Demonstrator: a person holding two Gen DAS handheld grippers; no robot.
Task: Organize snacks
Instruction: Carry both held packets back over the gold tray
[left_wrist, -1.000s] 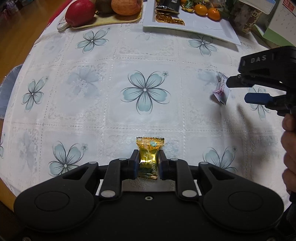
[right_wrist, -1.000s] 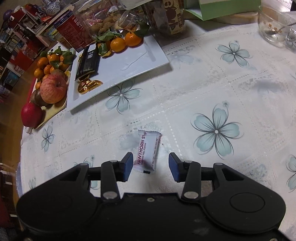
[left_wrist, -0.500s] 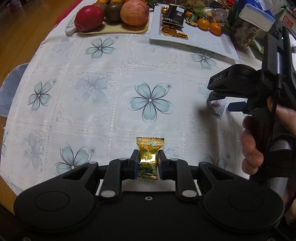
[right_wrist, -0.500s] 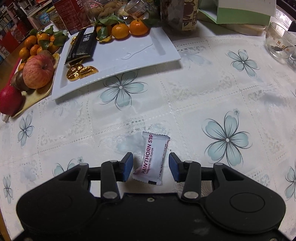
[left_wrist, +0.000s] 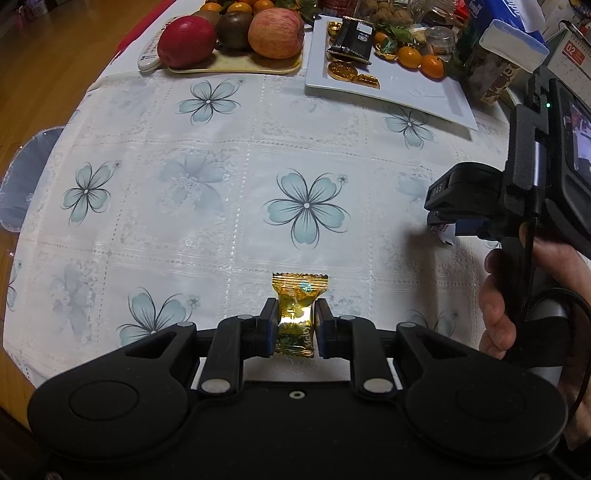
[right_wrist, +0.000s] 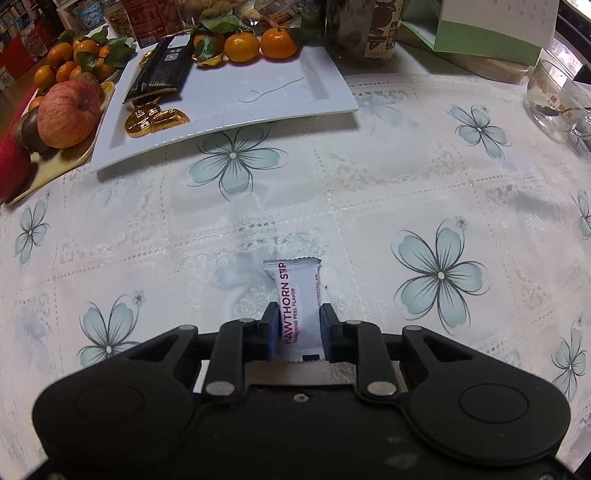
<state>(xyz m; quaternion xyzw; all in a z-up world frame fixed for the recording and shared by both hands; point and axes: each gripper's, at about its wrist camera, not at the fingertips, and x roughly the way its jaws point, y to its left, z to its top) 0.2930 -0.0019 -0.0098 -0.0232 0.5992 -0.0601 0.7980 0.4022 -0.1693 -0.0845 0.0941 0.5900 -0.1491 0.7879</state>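
Note:
My left gripper (left_wrist: 295, 325) is shut on a gold-wrapped candy (left_wrist: 297, 314), held above the flowered tablecloth. My right gripper (right_wrist: 298, 332) is shut on a white hawthorn strip packet (right_wrist: 297, 306); it also shows at the right of the left wrist view (left_wrist: 448, 230). A white rectangular plate (right_wrist: 280, 92) at the back holds a black snack bar (right_wrist: 162, 68), gold foil coins (right_wrist: 155, 118) and mandarins (right_wrist: 258, 46). The plate also shows in the left wrist view (left_wrist: 417, 88).
A yellow tray (left_wrist: 236, 66) with apples (left_wrist: 275, 33) and a remote stands back left. Jars and boxes (right_wrist: 365, 29) line the back. A glass bowl (right_wrist: 557, 99) with a spoon sits back right. The table edge (left_wrist: 22, 332) runs along the left.
My right gripper has closed on the hawthorn packet, which was lying loose between open fingers. My left gripper has kept its hold on the gold candy and drawn back from the plate.

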